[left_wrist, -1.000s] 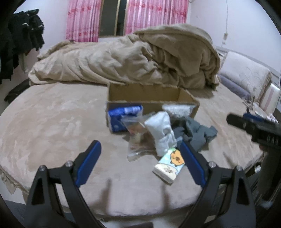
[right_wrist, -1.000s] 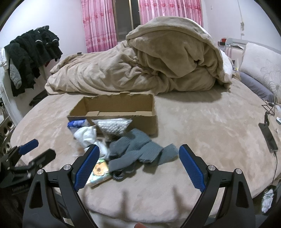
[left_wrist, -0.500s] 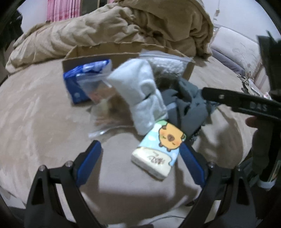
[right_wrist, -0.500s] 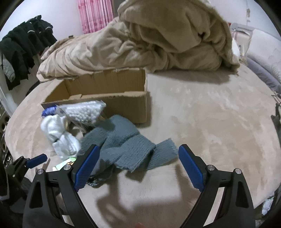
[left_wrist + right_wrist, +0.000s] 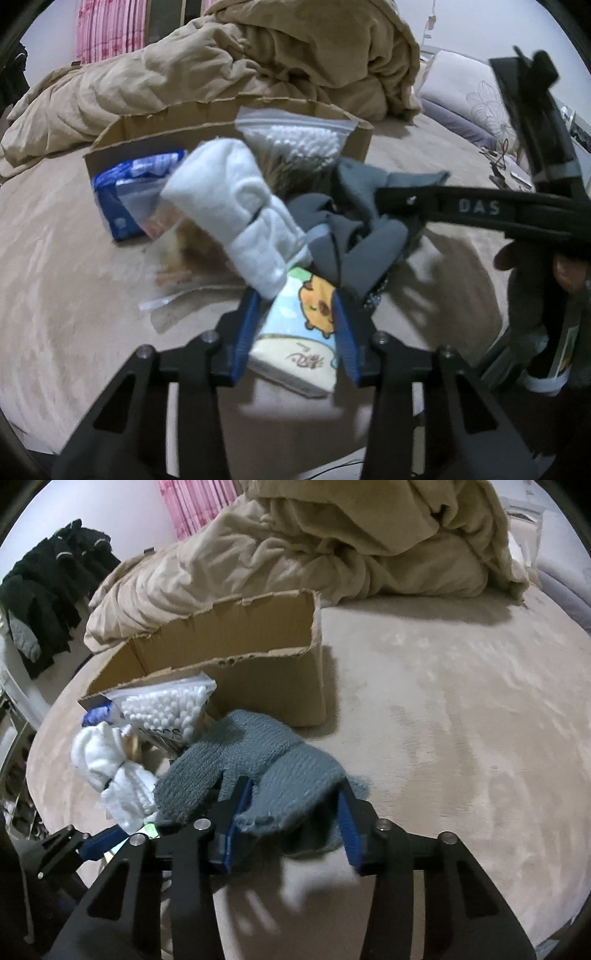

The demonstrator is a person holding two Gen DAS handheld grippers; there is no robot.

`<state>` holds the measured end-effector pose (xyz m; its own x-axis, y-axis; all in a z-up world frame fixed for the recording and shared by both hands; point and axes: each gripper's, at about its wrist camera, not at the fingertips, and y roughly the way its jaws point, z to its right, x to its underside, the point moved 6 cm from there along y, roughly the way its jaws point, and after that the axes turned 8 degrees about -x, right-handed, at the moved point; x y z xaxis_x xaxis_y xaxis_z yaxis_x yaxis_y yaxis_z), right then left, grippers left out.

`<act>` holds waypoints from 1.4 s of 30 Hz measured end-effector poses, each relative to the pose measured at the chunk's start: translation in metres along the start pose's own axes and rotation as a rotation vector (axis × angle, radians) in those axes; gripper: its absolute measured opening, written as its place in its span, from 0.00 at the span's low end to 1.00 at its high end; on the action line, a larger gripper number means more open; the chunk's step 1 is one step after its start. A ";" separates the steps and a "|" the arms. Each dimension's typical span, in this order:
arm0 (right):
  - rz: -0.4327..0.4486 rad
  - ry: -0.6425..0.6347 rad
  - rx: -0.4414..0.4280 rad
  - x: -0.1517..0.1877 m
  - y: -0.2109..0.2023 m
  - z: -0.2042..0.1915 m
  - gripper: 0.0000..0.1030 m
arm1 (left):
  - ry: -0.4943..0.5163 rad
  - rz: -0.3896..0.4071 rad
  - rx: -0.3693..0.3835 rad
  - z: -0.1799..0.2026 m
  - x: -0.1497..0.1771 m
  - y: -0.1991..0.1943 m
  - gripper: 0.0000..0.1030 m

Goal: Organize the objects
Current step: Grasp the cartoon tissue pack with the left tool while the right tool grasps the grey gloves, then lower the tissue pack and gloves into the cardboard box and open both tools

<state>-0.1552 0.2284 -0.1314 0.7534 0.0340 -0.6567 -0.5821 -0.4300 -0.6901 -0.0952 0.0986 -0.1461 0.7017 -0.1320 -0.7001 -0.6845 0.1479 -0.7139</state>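
Left tongs point(image 5: 297, 325) clenched on the tissue pack point(image 5: 299, 343), which lies at the bed's point(image 5: 461, 720) near edge. Right tongs point(image 5: 295, 818) flank a fold of the grey knit cloth point(image 5: 255, 760); whether the pads press it cannot be told. Behind stand the white socks point(image 5: 240, 218), cotton-swab bag point(image 5: 166, 709) and cardboard box point(image 5: 258, 672). Bare bed surface extends right of the box.

A bedroom: rumpled duvet point(image 5: 332, 542), pillow point(image 5: 476, 99), pink curtains point(image 5: 107, 33).
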 end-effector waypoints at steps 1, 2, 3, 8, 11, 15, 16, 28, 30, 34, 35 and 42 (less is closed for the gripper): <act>0.013 -0.006 0.013 0.000 -0.004 0.000 0.43 | 0.000 0.000 0.002 0.000 0.000 -0.001 0.38; 0.033 -0.009 0.027 -0.001 -0.011 0.002 0.43 | 0.002 0.001 0.002 0.000 0.002 -0.002 0.37; 0.045 -0.008 0.034 -0.003 -0.015 0.003 0.44 | 0.006 0.003 -0.002 0.001 0.003 -0.004 0.36; 0.104 -0.008 0.061 -0.009 -0.037 0.012 0.44 | 0.029 0.019 -0.020 0.001 0.008 -0.010 0.33; 0.123 0.002 0.058 -0.011 -0.044 0.014 0.44 | 0.066 0.030 -0.049 0.005 0.012 -0.007 0.38; 0.142 0.003 0.046 -0.012 -0.050 0.012 0.44 | 0.116 0.035 -0.058 0.015 0.017 -0.006 0.40; 0.148 -0.001 0.042 -0.013 -0.052 0.010 0.44 | 0.129 0.044 -0.064 0.017 0.018 -0.008 0.37; 0.217 -0.019 0.021 -0.018 -0.077 0.002 0.44 | 0.052 0.122 -0.048 0.010 0.005 -0.046 0.28; 0.223 -0.031 0.019 -0.021 -0.079 -0.002 0.44 | 0.037 0.153 -0.045 0.008 -0.002 -0.058 0.28; 0.236 -0.065 0.010 -0.029 -0.084 -0.016 0.44 | 0.004 0.192 -0.029 0.000 -0.022 -0.077 0.28; 0.241 -0.074 0.007 -0.031 -0.087 -0.019 0.44 | -0.006 0.198 -0.023 -0.004 -0.029 -0.081 0.28; 0.283 -0.135 -0.001 -0.068 -0.094 -0.037 0.45 | -0.080 0.261 -0.016 -0.038 -0.086 -0.089 0.29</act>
<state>-0.1400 0.2331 -0.0106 0.5140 0.0321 -0.8572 -0.7627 -0.4403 -0.4738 -0.1021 0.0599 -0.0233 0.5141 -0.0134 -0.8576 -0.8468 0.1509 -0.5100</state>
